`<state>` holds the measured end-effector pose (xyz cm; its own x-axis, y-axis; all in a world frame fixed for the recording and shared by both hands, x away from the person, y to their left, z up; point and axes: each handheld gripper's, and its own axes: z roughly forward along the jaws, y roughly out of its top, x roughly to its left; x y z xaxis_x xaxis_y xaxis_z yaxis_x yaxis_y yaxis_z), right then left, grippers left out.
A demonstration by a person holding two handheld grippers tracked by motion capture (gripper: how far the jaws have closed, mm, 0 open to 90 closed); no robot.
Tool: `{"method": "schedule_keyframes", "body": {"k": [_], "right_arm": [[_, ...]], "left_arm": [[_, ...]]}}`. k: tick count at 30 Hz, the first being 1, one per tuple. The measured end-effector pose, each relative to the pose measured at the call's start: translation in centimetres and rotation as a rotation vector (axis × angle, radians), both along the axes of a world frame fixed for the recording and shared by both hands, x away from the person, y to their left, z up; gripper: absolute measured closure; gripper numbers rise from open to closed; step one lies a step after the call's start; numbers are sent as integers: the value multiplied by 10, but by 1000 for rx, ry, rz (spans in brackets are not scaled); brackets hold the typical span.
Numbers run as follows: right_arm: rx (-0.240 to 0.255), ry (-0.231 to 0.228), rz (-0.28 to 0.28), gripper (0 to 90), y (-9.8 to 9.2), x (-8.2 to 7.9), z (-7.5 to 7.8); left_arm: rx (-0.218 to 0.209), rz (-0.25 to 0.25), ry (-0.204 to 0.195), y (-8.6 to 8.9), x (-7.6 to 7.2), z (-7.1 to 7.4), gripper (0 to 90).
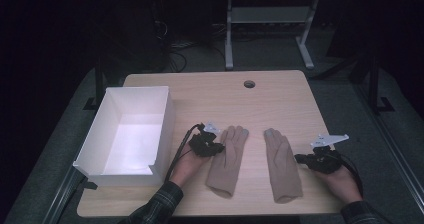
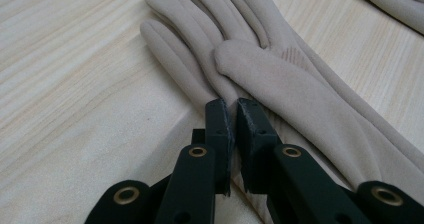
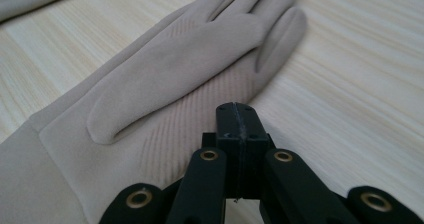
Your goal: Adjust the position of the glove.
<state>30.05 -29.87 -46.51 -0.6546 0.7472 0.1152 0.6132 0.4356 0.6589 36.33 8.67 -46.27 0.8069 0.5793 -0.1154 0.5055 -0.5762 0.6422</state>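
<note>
High view: left gripper (image 1: 216,148) nearly closed at left glove's (image 1: 228,160) edge; right gripper (image 1: 299,158) closed, empty, beside right glove (image 1: 281,165).

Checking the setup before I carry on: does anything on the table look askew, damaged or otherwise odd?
Nothing stands out. The two beige gloves, the left glove and the right glove, lie flat side by side, fingers pointing away from the person. The white box sits upright at the table's left edge. No tears or spills show.
</note>
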Motion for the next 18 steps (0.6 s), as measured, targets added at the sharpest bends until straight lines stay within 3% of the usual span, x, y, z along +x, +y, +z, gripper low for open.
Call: {"method": "schedule_keyframes", "body": {"k": [18], "right_arm": [[19, 7, 91, 899, 35, 7, 0]], "left_arm": [[-9, 5, 13, 1, 1, 0, 838]]}}
